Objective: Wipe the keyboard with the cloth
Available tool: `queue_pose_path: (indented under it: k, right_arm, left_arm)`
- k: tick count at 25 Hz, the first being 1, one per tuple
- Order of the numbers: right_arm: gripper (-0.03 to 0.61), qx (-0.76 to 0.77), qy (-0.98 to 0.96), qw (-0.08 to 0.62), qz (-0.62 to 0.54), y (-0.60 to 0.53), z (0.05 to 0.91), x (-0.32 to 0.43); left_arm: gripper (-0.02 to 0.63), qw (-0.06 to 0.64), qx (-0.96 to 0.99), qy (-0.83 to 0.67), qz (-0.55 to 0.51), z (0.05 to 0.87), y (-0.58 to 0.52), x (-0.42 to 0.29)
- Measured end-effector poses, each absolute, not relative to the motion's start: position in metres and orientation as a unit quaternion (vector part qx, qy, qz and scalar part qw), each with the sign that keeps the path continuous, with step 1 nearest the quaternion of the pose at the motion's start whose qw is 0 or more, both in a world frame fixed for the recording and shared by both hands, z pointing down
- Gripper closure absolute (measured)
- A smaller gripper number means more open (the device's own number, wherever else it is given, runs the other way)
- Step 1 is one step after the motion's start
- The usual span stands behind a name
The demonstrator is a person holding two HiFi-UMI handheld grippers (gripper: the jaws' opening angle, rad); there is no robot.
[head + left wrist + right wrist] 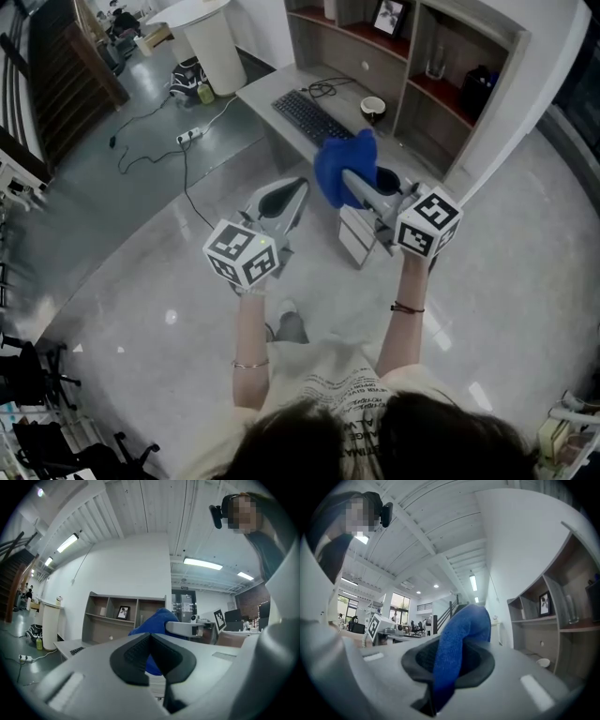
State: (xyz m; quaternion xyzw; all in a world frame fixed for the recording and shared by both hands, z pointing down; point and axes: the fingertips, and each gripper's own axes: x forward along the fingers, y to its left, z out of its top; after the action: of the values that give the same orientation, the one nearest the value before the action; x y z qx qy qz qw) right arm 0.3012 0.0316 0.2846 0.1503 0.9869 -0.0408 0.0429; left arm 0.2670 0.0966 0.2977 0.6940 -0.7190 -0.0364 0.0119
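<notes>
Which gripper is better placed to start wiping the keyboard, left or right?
Right. The right gripper is shut on the blue cloth; the left gripper is shut with nothing between its jaws.

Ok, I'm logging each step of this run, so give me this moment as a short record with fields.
cloth: blue cloth, clamped in the right gripper, held in the air
left gripper: jaws together, nothing between them
keyboard: black, on the grey desk, ahead of both grippers, untouched
beside keyboard: a cup on the desk
behind desk: shelf unit
wiping: not yet begun
</notes>
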Motion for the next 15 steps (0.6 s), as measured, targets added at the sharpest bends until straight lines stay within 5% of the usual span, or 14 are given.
queue_pose_path:
  k: [15]
  right_arm:
    - [0.52,0.093,0.99,0.046,-0.097,0.013,0.309,0.227]
  left_arm:
    - [0.615,0.039,0.722,-0.69,-0.031,0.316,0.093,0.18]
